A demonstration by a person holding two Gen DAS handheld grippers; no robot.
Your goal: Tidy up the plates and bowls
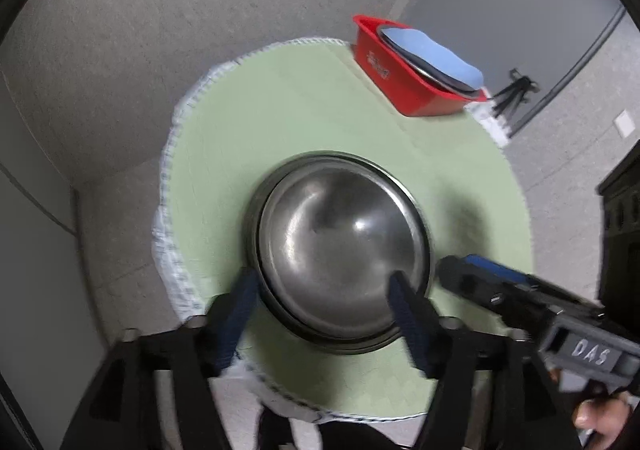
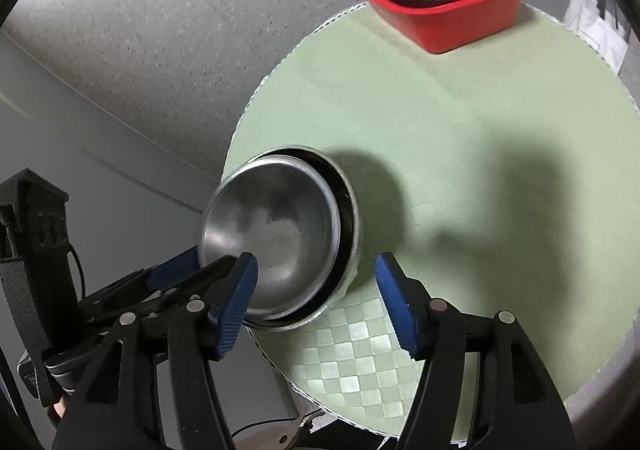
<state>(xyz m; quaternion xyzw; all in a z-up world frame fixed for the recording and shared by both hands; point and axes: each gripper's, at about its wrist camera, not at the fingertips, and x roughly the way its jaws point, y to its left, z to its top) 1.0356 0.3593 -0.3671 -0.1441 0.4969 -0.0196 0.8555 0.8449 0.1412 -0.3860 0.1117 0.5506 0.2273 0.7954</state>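
Observation:
A steel bowl sits tilted inside a larger steel bowl on the round green table. My left gripper is open, with its fingers astride the near rim of the inner bowl, one outside and one inside. In the right wrist view the inner bowl leans to the left in the outer bowl, and the left gripper's blue finger touches its rim. My right gripper is open and empty just in front of the bowls; it also shows in the left wrist view.
A red basin stands at the far edge of the table, holding a blue plate on top of other dishes; it also shows in the right wrist view. Grey floor surrounds the table. A dark cabinet stands at the right.

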